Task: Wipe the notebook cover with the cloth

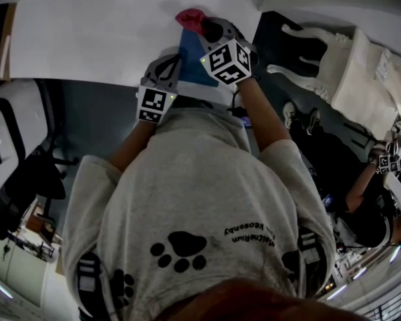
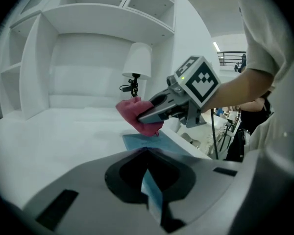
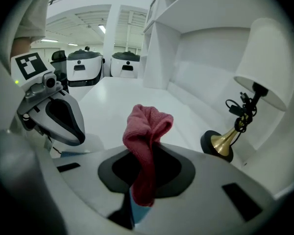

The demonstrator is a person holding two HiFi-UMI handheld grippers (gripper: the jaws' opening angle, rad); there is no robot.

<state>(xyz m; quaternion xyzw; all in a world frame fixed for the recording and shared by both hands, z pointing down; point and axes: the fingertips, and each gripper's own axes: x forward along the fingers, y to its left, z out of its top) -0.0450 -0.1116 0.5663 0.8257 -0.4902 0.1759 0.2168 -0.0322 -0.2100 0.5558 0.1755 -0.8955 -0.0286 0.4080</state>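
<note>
A blue notebook (image 1: pixel 189 53) lies flat near the front edge of the white table (image 1: pixel 87 32). My left gripper (image 1: pixel 169 67) is shut on its near edge; a blue sliver of the notebook (image 2: pixel 152 194) shows between the closed jaws. My right gripper (image 1: pixel 209 28) is shut on a pink-red cloth (image 1: pixel 190 18), which bunches out past its tips. In the left gripper view the cloth (image 2: pixel 133 112) hangs at the notebook's far end, touching or just above the cover (image 2: pixel 154 142). In the right gripper view the cloth (image 3: pixel 147 141) stands up from the jaws, with the left gripper (image 3: pixel 63 124) at left.
A white-shaded lamp (image 2: pixel 136 62) on a brass base (image 3: pixel 221 142) stands at the back of the table, under white shelving (image 2: pixel 103 18). Another person (image 1: pixel 371 202) with grippers sits at the right. White machines (image 3: pixel 83 65) stand across the room.
</note>
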